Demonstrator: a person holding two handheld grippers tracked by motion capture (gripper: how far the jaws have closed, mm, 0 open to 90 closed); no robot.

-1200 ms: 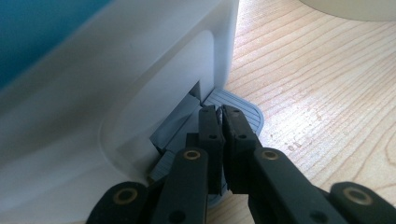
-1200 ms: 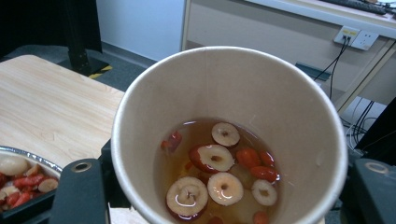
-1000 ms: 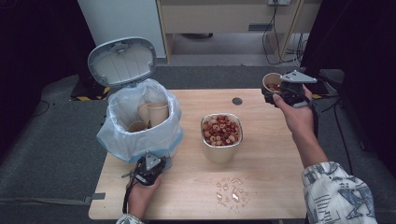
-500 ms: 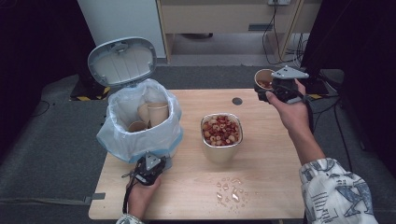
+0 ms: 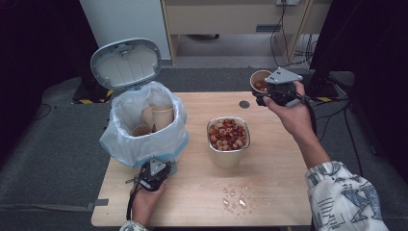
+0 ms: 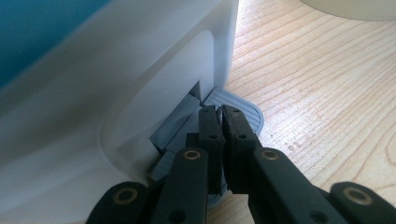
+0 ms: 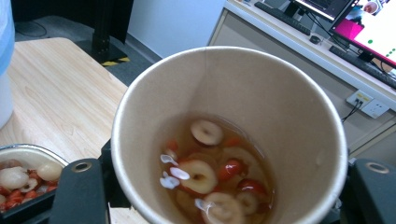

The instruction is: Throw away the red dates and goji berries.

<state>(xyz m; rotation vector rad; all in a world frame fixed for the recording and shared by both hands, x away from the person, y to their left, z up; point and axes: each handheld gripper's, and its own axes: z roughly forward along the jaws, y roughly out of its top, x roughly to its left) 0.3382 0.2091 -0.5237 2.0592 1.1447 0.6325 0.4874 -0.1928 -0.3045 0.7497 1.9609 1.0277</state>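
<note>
My right gripper [image 5: 264, 91] is shut on a brown paper cup [image 5: 260, 81] and holds it upright over the table's far right edge. In the right gripper view the cup [image 7: 280, 107] holds amber liquid with red and pale fruit slices. A metal bowl [image 5: 228, 135] full of red and pale fruit pieces stands mid-table. A white pedal bin [image 5: 144, 134] with a blue-edged bag stands at the left, lid [image 5: 126, 62] raised, with paper cups [image 5: 161, 115] inside. My left gripper [image 5: 155, 171] is shut, and its tips [image 6: 219, 112] rest on the bin's grey pedal [image 6: 245, 112].
Small wet drops [image 5: 235, 198] lie on the wooden table [image 5: 288, 183] near its front edge. A dark round hole [image 5: 244, 104] sits in the tabletop behind the bowl. Cabinets and cables stand beyond the far edge.
My right gripper has carried the paper cup leftward and slightly up, from beyond the right edge toward the table. The left gripper has stayed on the pedal and the lid stays up.
</note>
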